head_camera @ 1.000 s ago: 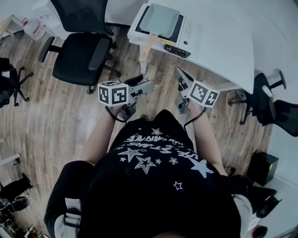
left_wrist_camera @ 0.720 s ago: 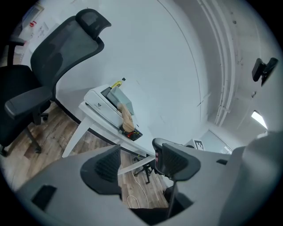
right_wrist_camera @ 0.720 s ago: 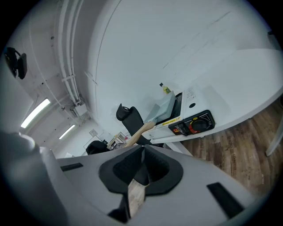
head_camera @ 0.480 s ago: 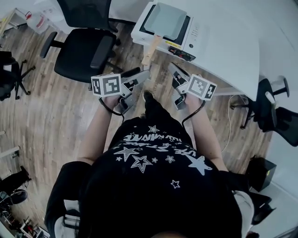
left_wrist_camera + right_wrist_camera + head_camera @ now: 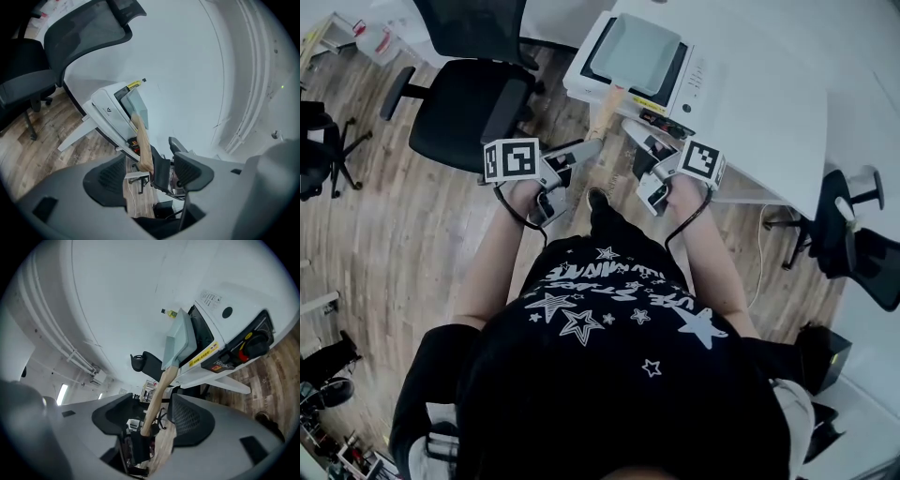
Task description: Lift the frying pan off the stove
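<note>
A square grey frying pan point(image 5: 636, 49) sits on a white stove point(image 5: 675, 80) at the table's near edge. Its wooden handle point(image 5: 604, 111) points toward me. My left gripper point(image 5: 581, 159) is just left of the handle's end, its jaws opening. My right gripper point(image 5: 639, 150) is just right of it, jaws also opening. In the left gripper view the handle point(image 5: 143, 145) shows ahead in the gap of the left gripper point(image 5: 152, 173), untouched. In the right gripper view the handle point(image 5: 157, 394) runs down into the gap of the right gripper point(image 5: 151, 420), and neither pad presses on it.
The stove stands on a white table point(image 5: 759, 103). A black office chair point(image 5: 464, 103) is on the wooden floor to the left, and another chair point(image 5: 853, 234) is at the right. A black box point(image 5: 825, 342) sits on the floor at lower right.
Both grippers have moved forward toward the stove and closer together, ending on either side of the pan handle's end.
</note>
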Motion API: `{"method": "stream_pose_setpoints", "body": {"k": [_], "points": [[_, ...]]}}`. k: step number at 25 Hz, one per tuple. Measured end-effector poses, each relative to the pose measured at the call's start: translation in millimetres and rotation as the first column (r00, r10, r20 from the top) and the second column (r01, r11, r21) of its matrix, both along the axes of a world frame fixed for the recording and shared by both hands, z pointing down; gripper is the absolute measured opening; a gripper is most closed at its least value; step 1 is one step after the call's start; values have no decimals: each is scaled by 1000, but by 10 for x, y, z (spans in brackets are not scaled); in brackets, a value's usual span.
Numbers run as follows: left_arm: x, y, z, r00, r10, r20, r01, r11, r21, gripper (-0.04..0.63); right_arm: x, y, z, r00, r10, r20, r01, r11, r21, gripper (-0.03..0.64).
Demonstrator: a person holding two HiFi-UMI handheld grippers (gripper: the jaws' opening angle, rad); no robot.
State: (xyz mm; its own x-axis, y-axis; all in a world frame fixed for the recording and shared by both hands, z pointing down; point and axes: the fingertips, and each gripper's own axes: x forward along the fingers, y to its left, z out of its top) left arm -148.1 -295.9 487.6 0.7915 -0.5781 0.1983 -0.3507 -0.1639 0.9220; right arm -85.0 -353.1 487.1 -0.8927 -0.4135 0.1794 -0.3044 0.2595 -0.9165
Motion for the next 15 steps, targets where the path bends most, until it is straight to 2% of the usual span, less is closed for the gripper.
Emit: {"method": "stream_pose_setpoints", "body": {"k": [8,15], "points": [[89,-224,38,997,73,-39,-74,997,-36,304,-293,-222,54,999,-49,21,50,997,-52,242],[67,-357,88,995,83,-53,-86,995,-56,299,-460,-376,131,997,-79,21,80,994,-73,242]]}}
